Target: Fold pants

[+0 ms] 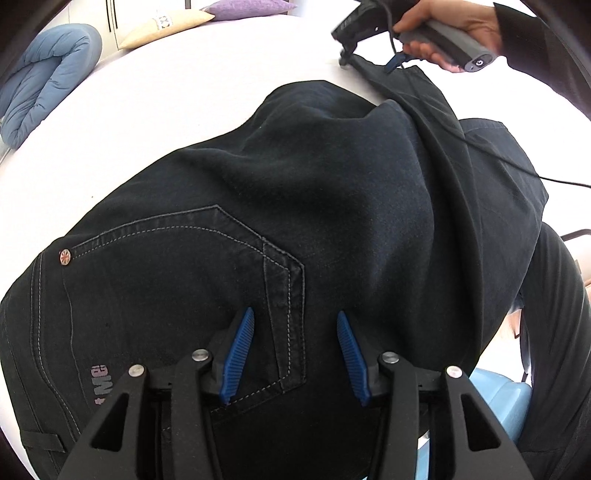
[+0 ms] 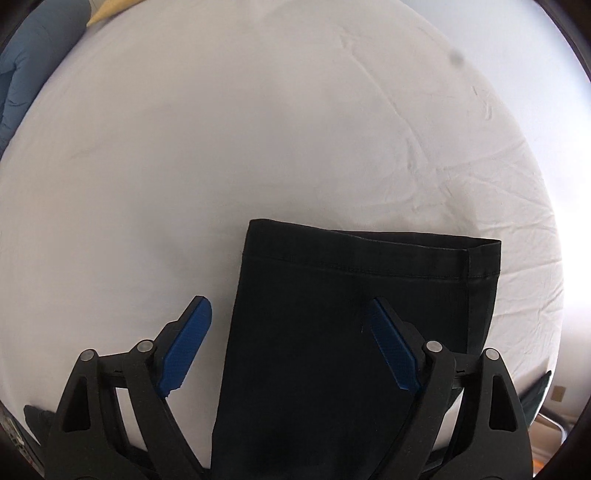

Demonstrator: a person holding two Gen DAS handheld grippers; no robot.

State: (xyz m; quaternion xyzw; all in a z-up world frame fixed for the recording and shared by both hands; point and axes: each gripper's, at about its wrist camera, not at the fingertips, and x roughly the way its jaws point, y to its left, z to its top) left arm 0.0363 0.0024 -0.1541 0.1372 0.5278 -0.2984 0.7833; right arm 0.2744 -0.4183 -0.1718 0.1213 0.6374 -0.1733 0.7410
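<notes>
Dark navy jeans [image 1: 295, 192] lie spread on a white bed sheet [image 1: 184, 99], back pocket [image 1: 207, 266] and a copper rivet [image 1: 65, 257] facing up. My left gripper [image 1: 295, 314] points down over the pocket's edge seam. Its blue pads [image 1: 240, 343] stand apart, with flat fabric under the gap. In the right wrist view the hemmed end of a pant leg [image 2: 369, 254] lies flat on the sheet [image 2: 258, 129]. My right gripper [image 2: 288, 302] hovers open above it, one finger over the sheet and the other over the leg. A hand [image 1: 443, 33] holds that gripper [image 1: 369, 61] at the far leg end.
A rolled blue duvet [image 1: 48, 77] lies at the bed's far left, with a beige pillow [image 1: 166, 26] and a purple one [image 1: 243, 9] behind it. A black cable [image 1: 517, 166] trails across the pants on the right. A person's dark sleeve [image 1: 554, 332] fills the right edge.
</notes>
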